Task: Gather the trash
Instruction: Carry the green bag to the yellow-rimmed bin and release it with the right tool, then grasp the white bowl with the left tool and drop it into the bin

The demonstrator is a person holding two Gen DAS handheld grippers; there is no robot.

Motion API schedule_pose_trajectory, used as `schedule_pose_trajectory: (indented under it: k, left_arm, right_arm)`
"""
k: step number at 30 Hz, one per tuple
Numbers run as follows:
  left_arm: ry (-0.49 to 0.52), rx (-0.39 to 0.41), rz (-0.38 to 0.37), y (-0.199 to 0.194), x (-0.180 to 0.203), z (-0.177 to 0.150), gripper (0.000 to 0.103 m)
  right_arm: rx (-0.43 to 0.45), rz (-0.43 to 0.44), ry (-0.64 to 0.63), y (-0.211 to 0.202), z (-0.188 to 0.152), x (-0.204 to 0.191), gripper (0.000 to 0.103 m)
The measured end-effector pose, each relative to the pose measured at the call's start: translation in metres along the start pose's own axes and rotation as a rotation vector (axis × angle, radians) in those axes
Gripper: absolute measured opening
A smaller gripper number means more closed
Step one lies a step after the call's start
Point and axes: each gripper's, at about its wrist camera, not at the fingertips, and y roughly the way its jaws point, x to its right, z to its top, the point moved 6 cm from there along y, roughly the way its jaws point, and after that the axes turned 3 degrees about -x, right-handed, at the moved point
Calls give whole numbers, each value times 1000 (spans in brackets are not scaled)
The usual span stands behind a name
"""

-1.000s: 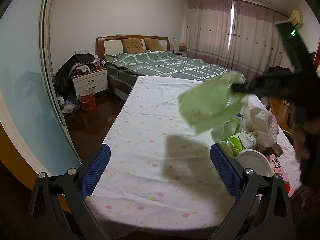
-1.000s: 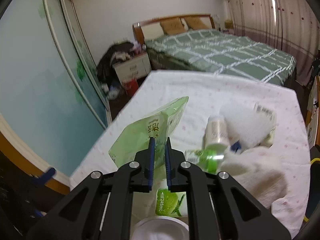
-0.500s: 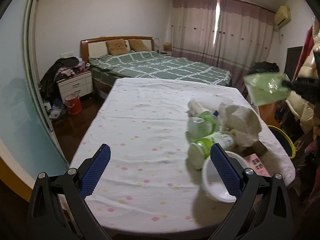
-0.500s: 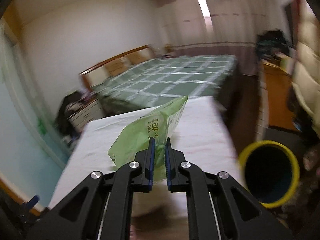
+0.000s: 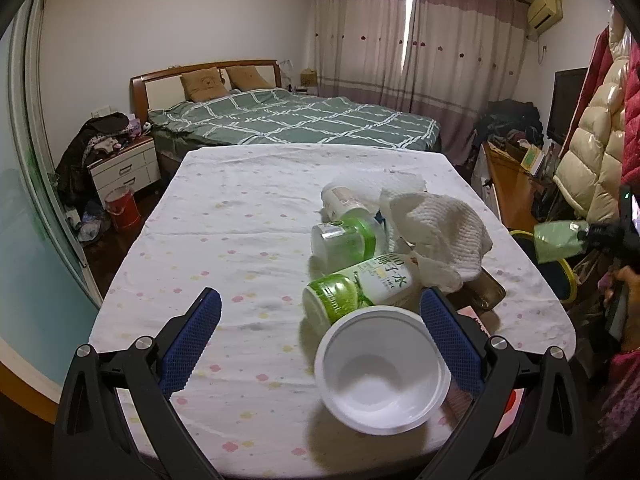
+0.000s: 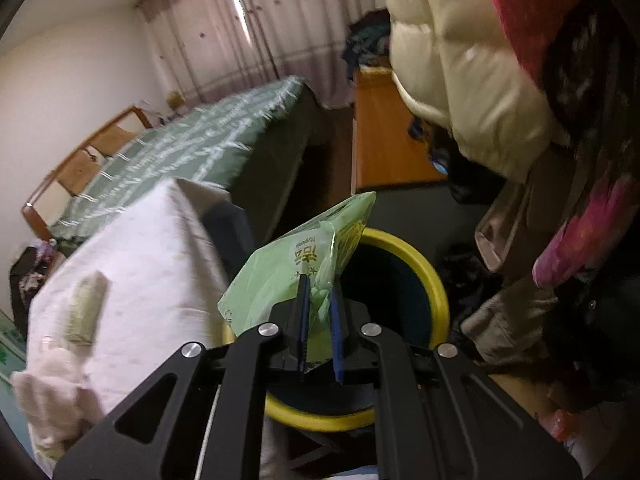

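Now right tongs [image 6: 318, 312] clamped on crinkled pale-green printed wrapper [image 6: 280, 276] above yellow-rimmed bin [image 6: 434, 296]; left tongs [image 5: 320, 344] apart.

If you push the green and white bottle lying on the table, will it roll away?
Probably. The bottle lies on its round side, so a sideways nudge should roll it. The white bowl beside it might block it. It looks like light plastic, likely easy to shove.
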Motion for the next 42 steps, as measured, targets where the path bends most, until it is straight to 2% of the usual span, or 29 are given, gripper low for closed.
schedule_pose_trajectory:
  k: [6, 9, 16, 20, 24, 29, 37, 42]
  left_arm:
    - [10, -15, 10, 4, 8, 3, 98]
    - [16, -19, 15, 6, 12, 4, 98]
    - [16, -42, 14, 12, 11, 1, 98]
    - [18, -50, 13, 13, 9, -3, 98]
    - [43, -61, -27, 13, 18, -8, 98]
    - [84, -113, -116, 20, 38, -20, 98]
    - [112, -168, -131, 36, 45, -31, 98]
    - [113, -181, -109, 43, 40, -33, 98]
  right_arm:
    - [-68, -31, 7, 41, -8, 19, 13]
    - [-79, -33, 11, 50, -11, 22, 22]
    - [-67, -2, 20, 38, -15, 24, 29]
    - [-49, 20, 12, 23, -19, 19, 39]
    - [-48, 41, 5, 14, -24, 13, 40]
    - [-63, 59, -10, 14, -29, 6, 41]
    - [-87, 87, -14, 18, -37, -3, 42]
    - [-102, 96, -19, 20, -41, -6, 42]
